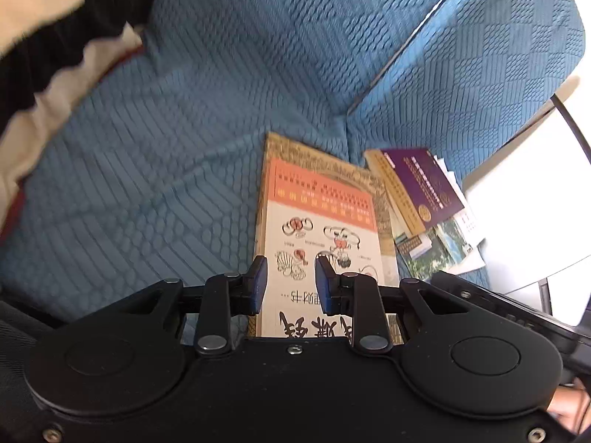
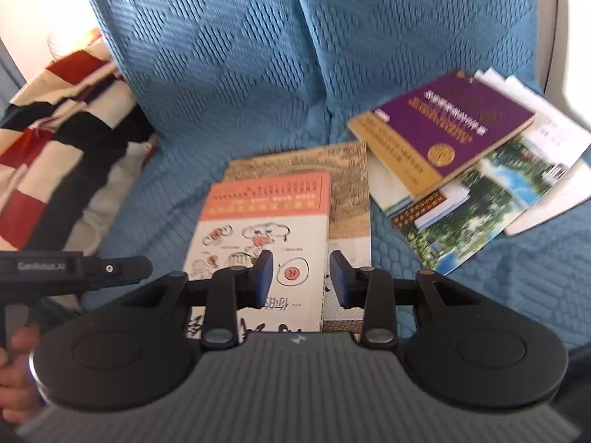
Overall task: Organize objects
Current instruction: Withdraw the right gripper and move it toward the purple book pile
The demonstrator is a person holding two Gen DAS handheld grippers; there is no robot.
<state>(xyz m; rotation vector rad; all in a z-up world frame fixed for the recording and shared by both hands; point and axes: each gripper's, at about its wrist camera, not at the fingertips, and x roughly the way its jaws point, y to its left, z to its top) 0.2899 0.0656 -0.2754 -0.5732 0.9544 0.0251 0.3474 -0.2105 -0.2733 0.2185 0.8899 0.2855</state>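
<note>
Here, books (image 2: pixel 273 221) on blue sofa (image 2: pixel 229 74), no container

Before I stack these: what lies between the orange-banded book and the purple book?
In the right wrist view, the tan illustrated book under the orange-banded book, then bare blue cover beside the purple book.

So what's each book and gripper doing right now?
Orange-and-white book: closed, flat on the patterned book.
Purple book: closed, on top of a messy pile.
Landscape booklet: flat, under the purple book.
Left gripper: open, empty.
Right gripper: open, empty.
</note>
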